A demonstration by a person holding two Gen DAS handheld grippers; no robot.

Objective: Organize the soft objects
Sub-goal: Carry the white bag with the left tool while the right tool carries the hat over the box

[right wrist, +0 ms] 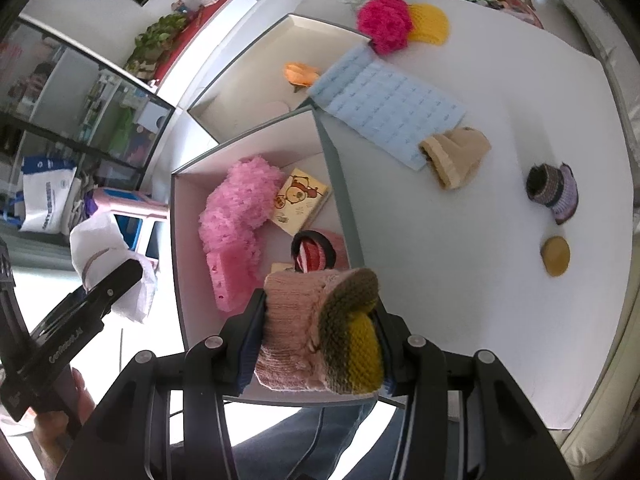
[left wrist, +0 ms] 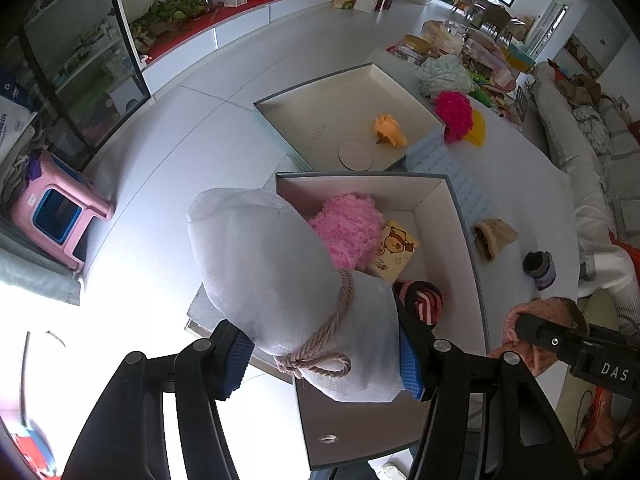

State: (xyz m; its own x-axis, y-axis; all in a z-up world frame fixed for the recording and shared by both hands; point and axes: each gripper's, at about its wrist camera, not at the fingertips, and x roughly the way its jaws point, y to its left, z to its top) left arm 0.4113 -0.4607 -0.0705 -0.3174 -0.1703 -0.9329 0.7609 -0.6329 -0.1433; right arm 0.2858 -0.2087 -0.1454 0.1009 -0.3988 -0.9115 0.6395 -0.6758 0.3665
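My left gripper (left wrist: 326,354) is shut on a white mesh pouch (left wrist: 280,280) tied with a pink cord, held over the near left corner of the white box (left wrist: 460,216). My right gripper (right wrist: 320,344) is shut on a pink knitted piece with an olive-yellow rim (right wrist: 320,332), above the box's near edge (right wrist: 344,184). Inside the box lie a fluffy pink sponge (right wrist: 236,216), a bear-print card (right wrist: 300,200) and a red striped knit (right wrist: 312,256). On the table lie a beige knit (right wrist: 456,156), a purple knit (right wrist: 554,192) and a blue cloth (right wrist: 388,104).
A second open box (left wrist: 344,120) behind holds an orange soft toy (left wrist: 388,130). A magenta pompom (right wrist: 384,24) and yellow knit (right wrist: 432,24) lie at the table's far side, and a small mustard round piece (right wrist: 555,255) at the right. A pink stool (left wrist: 60,212) stands on the floor.
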